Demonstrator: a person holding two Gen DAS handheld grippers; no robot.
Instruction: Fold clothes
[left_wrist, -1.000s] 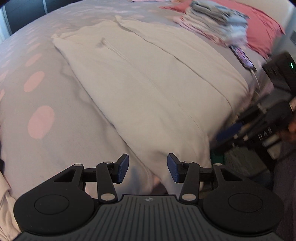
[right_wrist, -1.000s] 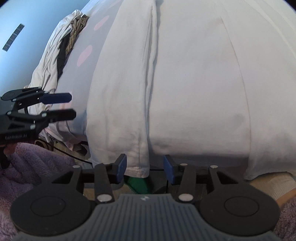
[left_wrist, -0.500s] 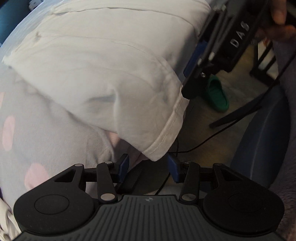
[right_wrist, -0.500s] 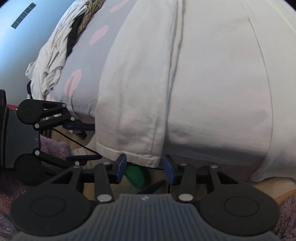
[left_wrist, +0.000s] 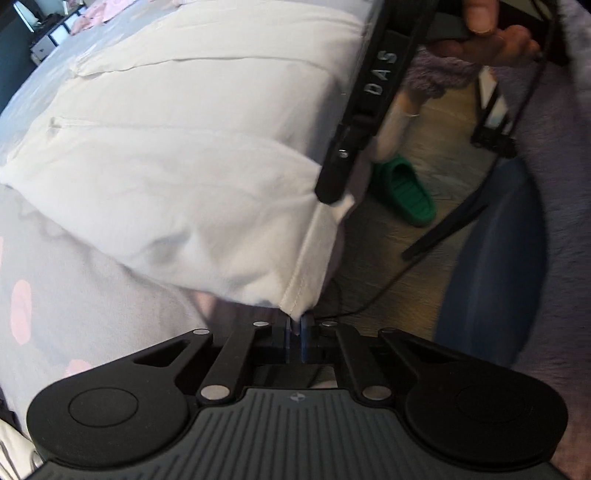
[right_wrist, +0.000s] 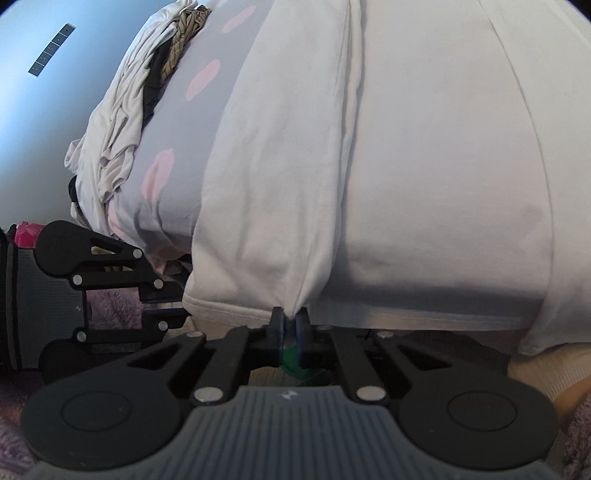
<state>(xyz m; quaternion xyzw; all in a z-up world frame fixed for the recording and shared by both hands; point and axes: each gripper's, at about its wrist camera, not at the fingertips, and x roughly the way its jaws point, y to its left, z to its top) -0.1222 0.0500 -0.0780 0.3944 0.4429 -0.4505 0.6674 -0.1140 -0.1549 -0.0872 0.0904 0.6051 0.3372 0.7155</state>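
Observation:
A white garment (left_wrist: 177, 147) lies spread over the grey bed with pink spots (left_wrist: 55, 288), its hem hanging over the bed's edge. My left gripper (left_wrist: 294, 325) is shut on the hem's corner. In the right wrist view the same white garment (right_wrist: 406, 166) fills the frame, and my right gripper (right_wrist: 290, 318) is shut on a pinched fold of its hem. The right gripper's black body (left_wrist: 369, 99) reaches down to the hem in the left wrist view. The left gripper's body (right_wrist: 103, 280) sits at the left, its fingertips hidden behind the cloth.
A pile of crumpled clothes (right_wrist: 125, 107) lies at the bed's far end. A green slipper (left_wrist: 406, 192), a black cable and a blue chair (left_wrist: 491, 266) are on the wooden floor beside the bed. A hand (left_wrist: 487, 33) holds the right gripper.
Both grippers went from open to shut on the garment's hem. The left one swung from over the bed down to the hem corner at the bed's edge.

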